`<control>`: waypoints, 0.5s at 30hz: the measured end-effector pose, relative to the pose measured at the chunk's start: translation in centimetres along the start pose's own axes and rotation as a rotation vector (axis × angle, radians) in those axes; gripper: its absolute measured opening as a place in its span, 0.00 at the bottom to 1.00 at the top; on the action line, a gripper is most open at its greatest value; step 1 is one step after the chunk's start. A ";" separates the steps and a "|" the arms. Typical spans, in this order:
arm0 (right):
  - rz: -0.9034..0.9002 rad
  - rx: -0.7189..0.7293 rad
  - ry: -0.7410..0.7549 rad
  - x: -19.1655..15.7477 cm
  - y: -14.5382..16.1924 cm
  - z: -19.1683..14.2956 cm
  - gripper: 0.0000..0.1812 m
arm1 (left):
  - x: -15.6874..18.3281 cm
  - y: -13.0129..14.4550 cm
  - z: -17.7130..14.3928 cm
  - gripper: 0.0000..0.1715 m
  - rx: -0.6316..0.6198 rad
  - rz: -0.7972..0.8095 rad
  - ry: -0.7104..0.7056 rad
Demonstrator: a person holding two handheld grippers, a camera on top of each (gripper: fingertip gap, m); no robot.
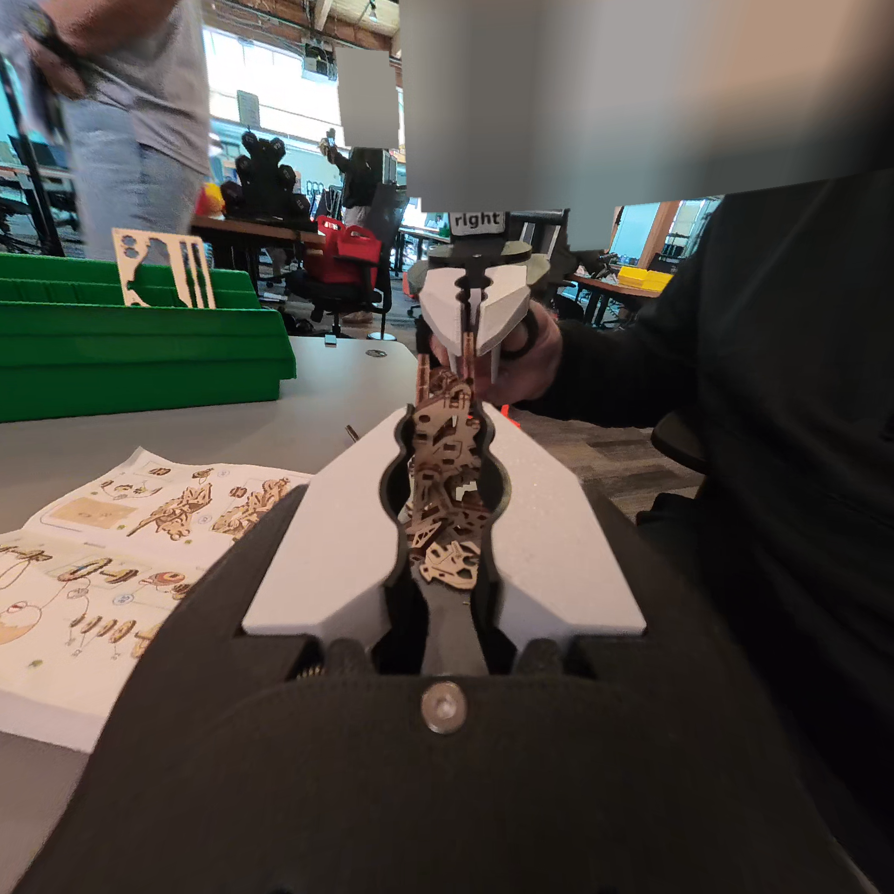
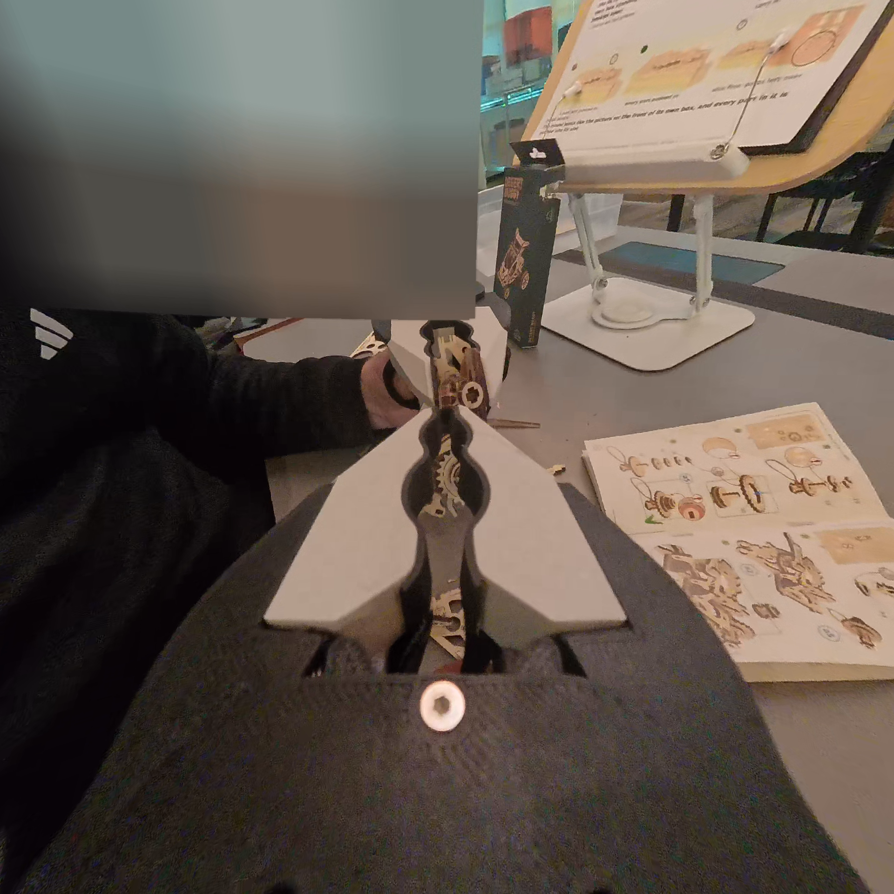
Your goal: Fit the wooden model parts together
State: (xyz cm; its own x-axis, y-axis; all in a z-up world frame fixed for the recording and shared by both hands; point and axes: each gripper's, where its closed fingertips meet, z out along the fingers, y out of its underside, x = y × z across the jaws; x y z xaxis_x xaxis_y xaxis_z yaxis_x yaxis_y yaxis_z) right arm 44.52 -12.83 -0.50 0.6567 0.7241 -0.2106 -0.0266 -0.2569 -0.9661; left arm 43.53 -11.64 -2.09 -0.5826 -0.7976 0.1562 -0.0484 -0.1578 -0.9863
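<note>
left hand-held gripper (image 1: 447,411): narrow, clamped on wooden model body (image 1: 447,484), frame centre
right hand-held gripper (image 2: 445,421): narrow, clamped on flat gear part (image 2: 447,476)
contact: tips meet at model wheel (image 2: 471,396)
table (image 2: 798,300): instruction booklet (image 2: 754,527) lower right

My left gripper (image 1: 447,411) fingers cover most of the wooden model (image 1: 447,488); its joints can't be made out. Instruction booklet (image 2: 754,542) runs off the right edge. Green bin (image 1: 140,334) cut off at left.

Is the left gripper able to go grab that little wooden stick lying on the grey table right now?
Probably not yet. The left gripper is shut on the wooden model, so its jaws are full. The little wooden stick lies bare on the grey table, with nothing covering it.
</note>
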 end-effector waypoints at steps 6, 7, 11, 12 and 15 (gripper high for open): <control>0.017 0.004 0.028 0.3 0.2 0.5 0.00 | -0.5 0.2 0.0 0.12 -0.007 -0.011 -0.026; 0.019 0.007 0.035 0.4 0.2 0.7 0.00 | -0.6 0.3 0.0 0.12 -0.008 -0.011 -0.032; 0.021 0.025 0.066 0.6 0.1 0.8 0.00 | -0.8 0.1 -0.2 0.13 -0.001 -0.016 -0.050; 0.019 0.026 0.072 0.6 0.1 0.9 0.00 | -0.8 0.2 -0.2 0.13 -0.001 -0.022 -0.049; 0.044 0.049 0.062 0.6 -0.1 0.9 0.00 | -0.8 -0.1 -0.3 0.12 0.029 -0.048 -0.034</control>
State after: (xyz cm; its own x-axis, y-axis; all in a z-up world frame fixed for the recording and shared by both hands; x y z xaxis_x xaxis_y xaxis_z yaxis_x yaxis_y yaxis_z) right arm 44.20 -11.80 -0.71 0.6996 0.6712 -0.2451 -0.0926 -0.2550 -0.9625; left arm 43.71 -10.81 -2.13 -0.5520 -0.8082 0.2055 -0.0521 -0.2126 -0.9758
